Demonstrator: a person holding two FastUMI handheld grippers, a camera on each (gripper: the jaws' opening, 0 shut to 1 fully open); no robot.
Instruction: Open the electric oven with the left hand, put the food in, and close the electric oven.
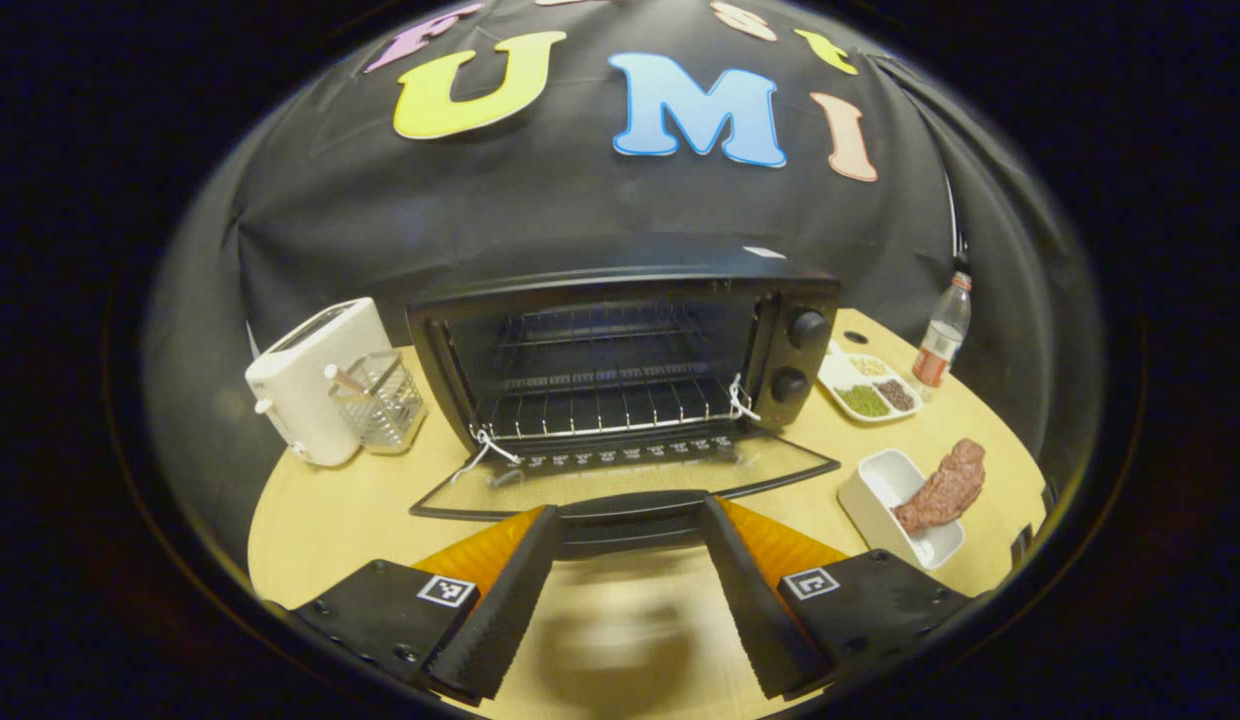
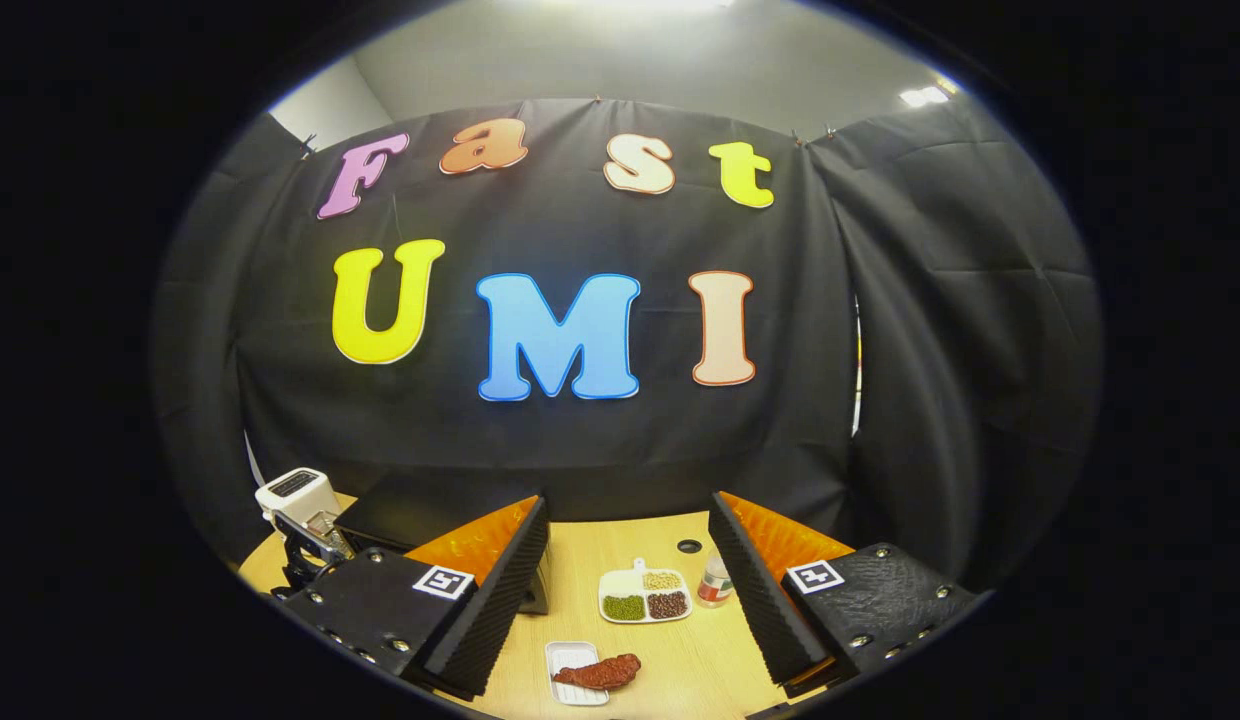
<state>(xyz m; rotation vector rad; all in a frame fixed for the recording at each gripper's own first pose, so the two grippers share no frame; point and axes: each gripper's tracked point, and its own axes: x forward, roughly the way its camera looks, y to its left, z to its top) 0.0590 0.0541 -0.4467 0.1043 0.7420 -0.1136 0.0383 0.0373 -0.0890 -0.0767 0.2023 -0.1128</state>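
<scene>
Oven (image 1: 620, 340) door (image 1: 620, 480) down flat; left tool (image 1: 630, 560) spread, straddling handle.

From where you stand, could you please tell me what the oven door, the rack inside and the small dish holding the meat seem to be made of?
Oven door: likely glass in a dark metal frame; the tabletop shows through the pane.
Rack: thin bare metal wire, catching glints.
Small dish: smooth glossy white, ceramic or plastic; I cannot tell which.

You have a black oven (image 1: 620, 370) on the pale wood table (image 1: 320, 520), a white toaster (image 1: 315, 395) near its left edge, reddish-brown meat (image 1: 945, 490) in a white dish (image 1: 885, 505).
</scene>
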